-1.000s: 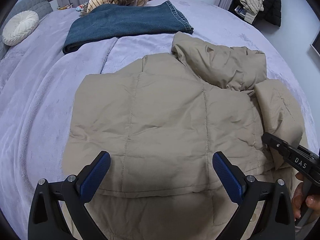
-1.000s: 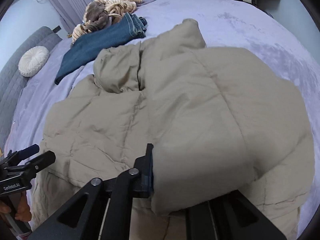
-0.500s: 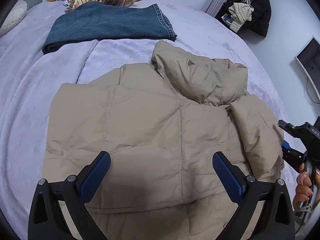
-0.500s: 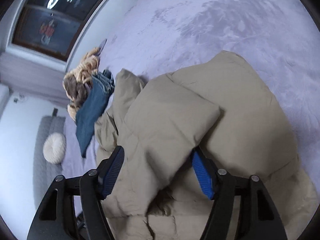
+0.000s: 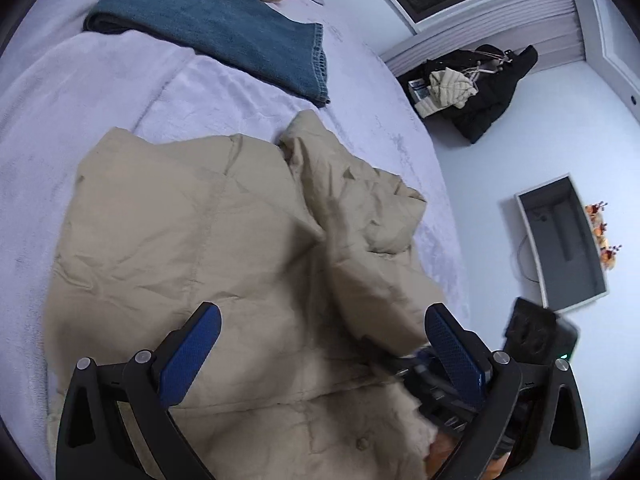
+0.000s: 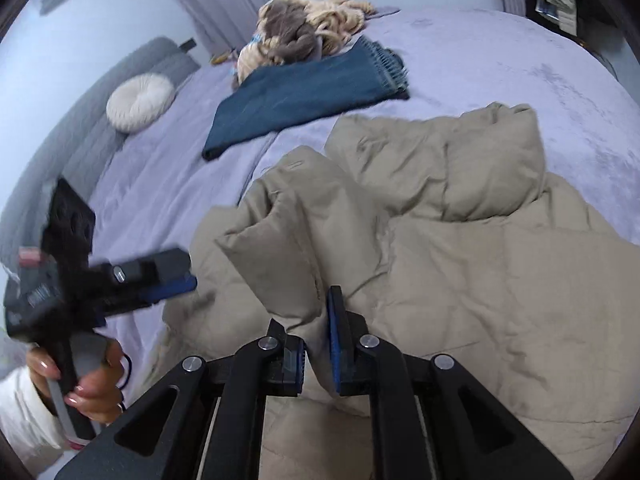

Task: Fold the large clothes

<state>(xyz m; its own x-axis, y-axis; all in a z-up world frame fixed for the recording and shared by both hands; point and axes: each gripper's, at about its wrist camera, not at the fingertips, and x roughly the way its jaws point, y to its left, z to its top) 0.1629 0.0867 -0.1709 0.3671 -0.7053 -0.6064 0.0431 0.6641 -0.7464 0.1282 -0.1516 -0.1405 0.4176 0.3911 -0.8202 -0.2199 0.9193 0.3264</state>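
Observation:
A large beige puffer jacket [image 5: 192, 248] lies spread on the lavender bed, its hood [image 5: 360, 200] bunched toward the far right. It also fills the right wrist view [image 6: 480, 280]. My left gripper [image 5: 324, 344] is open and empty, hovering over the jacket's lower part. My right gripper [image 6: 318, 344] is shut on a fold of the jacket's sleeve [image 6: 292, 248] and holds it raised over the body. The left gripper shows blurred at the left of the right wrist view [image 6: 160, 284].
Folded blue jeans [image 6: 304, 92] lie beyond the jacket, with a heap of striped clothes [image 6: 304, 28] behind them. A round white cushion [image 6: 140, 100] rests by the grey headboard. The bed's edge [image 5: 452, 240] drops to the floor on the right, where dark clothes [image 5: 480, 88] hang.
My right gripper was briefly open around the sleeve and is now shut on a fold of it, carried over the jacket body. My left gripper swung right and stays open.

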